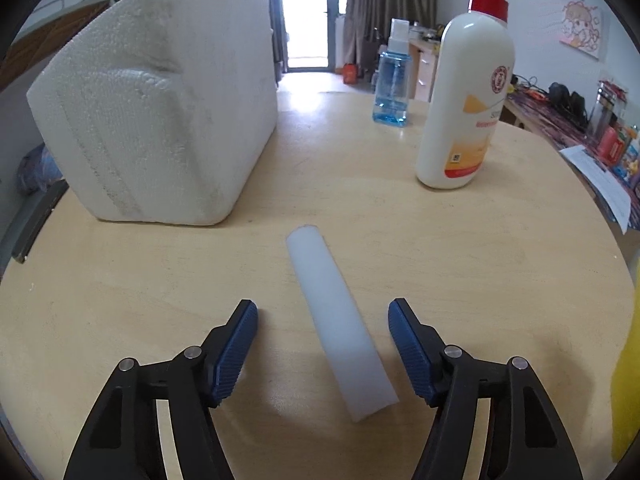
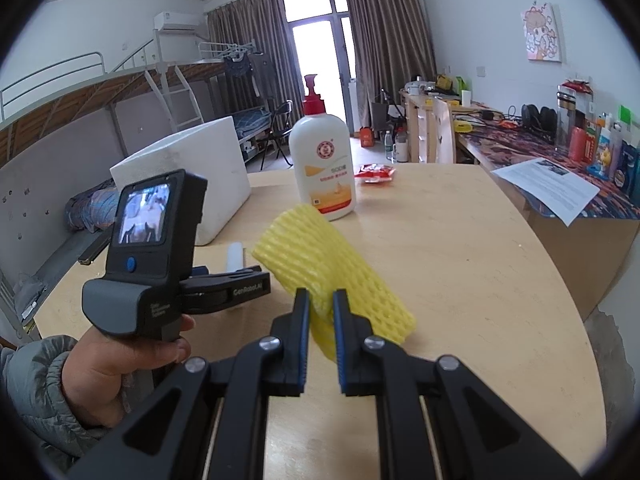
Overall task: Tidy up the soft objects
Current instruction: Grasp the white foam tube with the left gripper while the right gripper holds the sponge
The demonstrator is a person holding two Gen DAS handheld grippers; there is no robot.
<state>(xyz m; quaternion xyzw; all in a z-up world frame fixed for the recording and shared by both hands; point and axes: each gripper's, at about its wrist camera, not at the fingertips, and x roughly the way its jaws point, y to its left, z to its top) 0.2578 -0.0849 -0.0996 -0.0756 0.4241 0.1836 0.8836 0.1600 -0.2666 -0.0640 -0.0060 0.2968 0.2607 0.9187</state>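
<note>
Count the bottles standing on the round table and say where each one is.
2. The white lotion pump bottle stands right of the styrofoam box; the blue spray bottle stands behind it near the table's far edge. The box may hide more.

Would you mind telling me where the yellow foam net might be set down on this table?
Bare wood lies right of the lotion bottle, out to the table edge, and before the styrofoam box left of the white foam tube. It's crowded around the open left gripper.
</note>
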